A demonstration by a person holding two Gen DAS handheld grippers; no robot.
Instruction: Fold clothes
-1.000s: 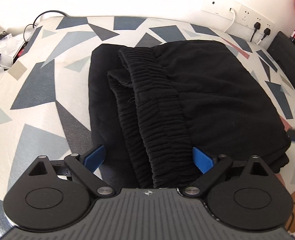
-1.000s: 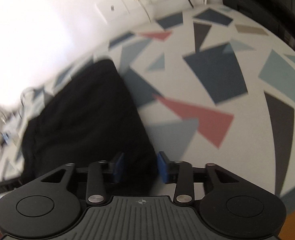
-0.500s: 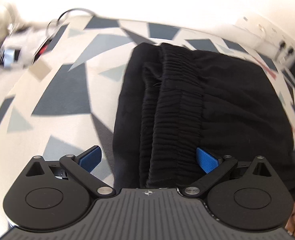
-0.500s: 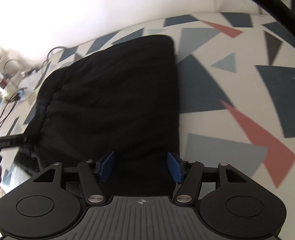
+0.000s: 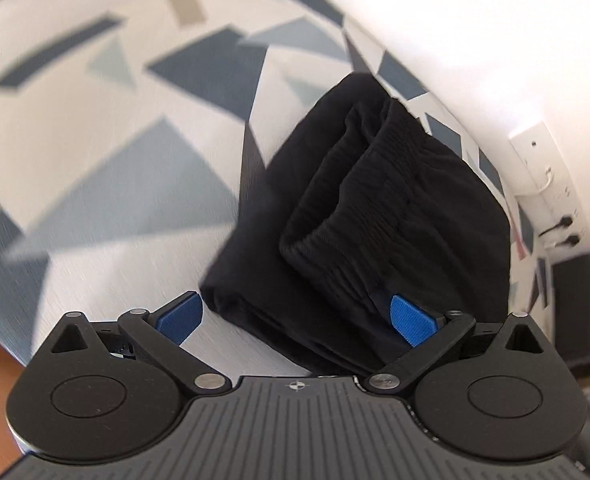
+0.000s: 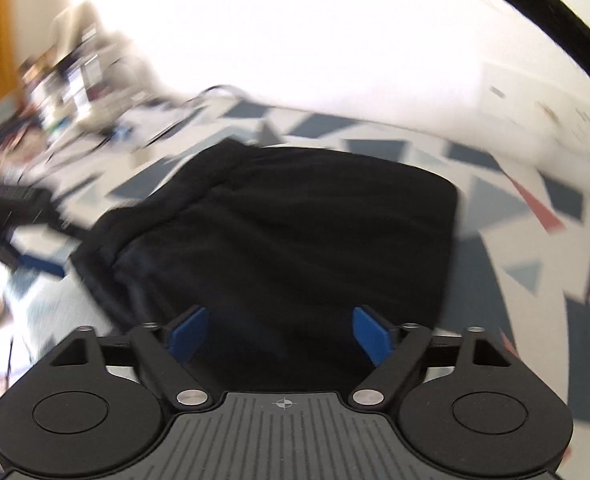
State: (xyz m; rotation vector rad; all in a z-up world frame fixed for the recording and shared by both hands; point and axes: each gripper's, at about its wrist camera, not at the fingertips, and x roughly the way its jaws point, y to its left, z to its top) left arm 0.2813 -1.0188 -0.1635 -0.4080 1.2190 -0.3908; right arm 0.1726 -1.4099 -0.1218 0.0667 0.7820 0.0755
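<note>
Clutter: far left in the right wrist view, a blurred heap of boxes and cables [image 6: 75, 92] sits at the far end of the patterned sheet [image 5: 107, 152]; too smeared to name piece by piece.
Left gripper [image 5: 295, 318]: jaws wide; the near corner of the folded black garment [image 5: 375, 216] lies between the blue pads, which do not press it.
Garment, place: lies flat on the sheet, near the wall side.
Garment, axis: in the left wrist view its long axis runs from the near gripper diagonally up to the far right; the ribbed waistband [image 5: 359, 204] lies on top along that line.
Right gripper [image 6: 281, 334]: jaws opening, already wide; the garment's [image 6: 295, 232] near edge lies between the pads, untouched.
Only in the left view: waistband ribs, wall sockets [image 5: 551, 200] at right.
Only in the right view: the garment's smooth top layer.
</note>
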